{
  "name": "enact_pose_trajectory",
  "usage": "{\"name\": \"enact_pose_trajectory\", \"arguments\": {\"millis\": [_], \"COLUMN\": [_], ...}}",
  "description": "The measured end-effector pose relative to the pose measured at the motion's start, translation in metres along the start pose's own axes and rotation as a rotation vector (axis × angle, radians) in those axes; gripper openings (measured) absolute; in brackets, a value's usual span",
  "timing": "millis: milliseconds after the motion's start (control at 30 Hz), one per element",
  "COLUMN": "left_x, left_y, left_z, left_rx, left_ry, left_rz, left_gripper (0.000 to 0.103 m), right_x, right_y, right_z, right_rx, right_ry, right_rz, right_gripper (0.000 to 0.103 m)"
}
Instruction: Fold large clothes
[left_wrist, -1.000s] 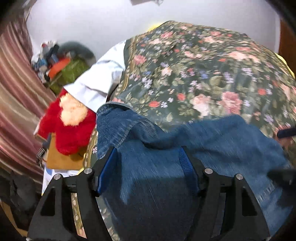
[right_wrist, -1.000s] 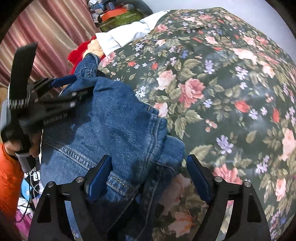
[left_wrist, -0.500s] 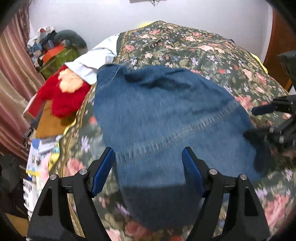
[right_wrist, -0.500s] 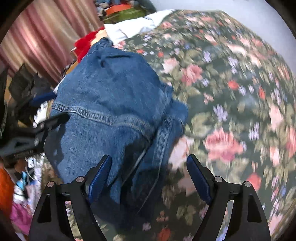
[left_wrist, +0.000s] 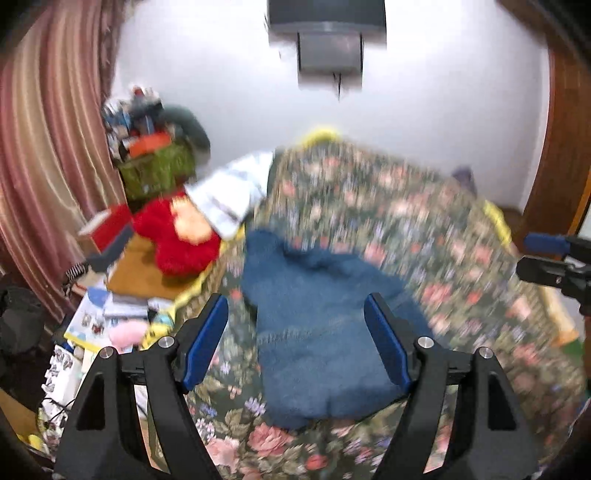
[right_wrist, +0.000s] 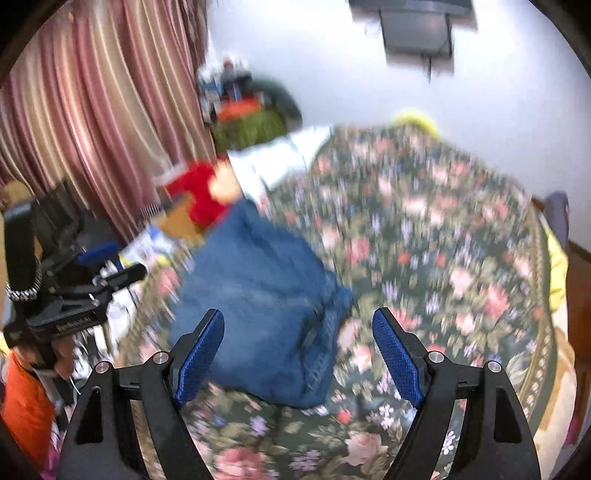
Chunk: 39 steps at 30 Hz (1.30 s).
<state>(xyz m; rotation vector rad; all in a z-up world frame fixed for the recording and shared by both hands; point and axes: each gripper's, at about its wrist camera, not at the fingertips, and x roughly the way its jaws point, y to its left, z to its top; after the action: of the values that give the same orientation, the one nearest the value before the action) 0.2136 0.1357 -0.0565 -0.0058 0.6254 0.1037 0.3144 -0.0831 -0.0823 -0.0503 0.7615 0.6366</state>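
Both of our grippers have pulled up and back from the folded blue denim garment (left_wrist: 317, 332), which lies low and centre on the dark floral bedspread (left_wrist: 424, 221). Our left gripper (left_wrist: 297, 339), jaws just widened, and right gripper (right_wrist: 298, 354) gape empty. Upper left sits a red plush toy (left_wrist: 177, 240).

Both wrist cameras are looking forward and downward, from well above, over the floral bed (left_wrist: 436, 221) toward the white wall (right_wrist: 332, 66). Both are sharing the folded denim (left_wrist: 317, 325), the red plush toy (right_wrist: 199, 192) and the curtain (left_wrist: 48, 147).
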Motion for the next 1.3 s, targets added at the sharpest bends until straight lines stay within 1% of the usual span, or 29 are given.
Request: {"name": "enact_pose_trajectory", "arguments": {"millis": [33,167,200,233,333,467,533,600,667,733,767,800,900,1033,1200,1300], "left_x": [-0.016,-0.074,-0.084,-0.095,-0.124,-0.151,-0.159,-0.164,-0.169,-0.17,-0.17,-0.17,-0.168,-0.165,-0.163,-0.164], "left_y": [-0.002,-0.008,-0.008,-0.009,-0.015,-0.02,-0.022,-0.025,-0.025,-0.025,-0.024,-0.024,-0.023,-0.022,-0.02,-0.02], "left_z": [0.006,0.019,0.021,0.021,0.019,0.011,0.006,0.002,-0.002,-0.005,-0.006,-0.008,-0.011,-0.014,-0.016,-0.017], "left_rx": [-0.009,-0.034,-0.041,-0.046,-0.046,-0.049,-0.051,-0.052,-0.061,-0.07,-0.071,-0.072,-0.084,-0.1,-0.104,-0.106], "left_ry": [-0.041,-0.204,-0.234,-0.262,-0.335,-0.397,-0.413,-0.42,-0.423,-0.427,-0.427,-0.423,-0.413,-0.403,-0.398,-0.395], "left_rz": [-0.007,-0.02,-0.03,-0.04,-0.039,-0.039,-0.021,-0.001,0.008,0.01,0.013,0.019,0.025,0.018,0.007,0.002], "left_gripper": [0.076,0.076,0.076,0.076,0.076,0.076,0.076,0.079,0.091,0.096,0.098,0.098,0.1,0.1,0.1,0.101], "right_x": [-0.02,-0.081,-0.091,-0.107,-0.136,-0.164,-0.17,-0.174,-0.174,-0.172,-0.173,-0.173,-0.174,-0.174,-0.172,-0.17], "right_y": [0.007,0.031,0.035,0.043,0.062,0.084,0.091,0.1,0.106,0.11,0.112,0.113,0.114,0.114,0.11,0.108], "right_z": [0.005,0.013,0.015,0.015,0.012,0.0,-0.007,-0.014,-0.02,-0.024,-0.026,-0.028,-0.032,-0.033,-0.031,-0.031], "right_rx": [0.0,-0.022,-0.028,-0.037,-0.063,-0.082,-0.081,-0.078,-0.08,-0.081,-0.081,-0.08,-0.072,-0.05,-0.03,-0.023], "right_ry": [-0.059,-0.23,-0.255,-0.297,-0.372,-0.46,-0.478,-0.487,-0.482,-0.473,-0.476,-0.479,-0.48,-0.476,-0.461,-0.463], "right_rz": [0.006,0.008,0.008,0.008,0.003,-0.025,-0.032,-0.04,-0.056,-0.078,-0.089,-0.095,-0.105,-0.126,-0.115,-0.124], "right_gripper": [0.081,0.081,0.081,0.081,0.081,0.081,0.081,0.081,0.083,0.096,0.098,0.101,0.103,0.103,0.103,0.103]}}
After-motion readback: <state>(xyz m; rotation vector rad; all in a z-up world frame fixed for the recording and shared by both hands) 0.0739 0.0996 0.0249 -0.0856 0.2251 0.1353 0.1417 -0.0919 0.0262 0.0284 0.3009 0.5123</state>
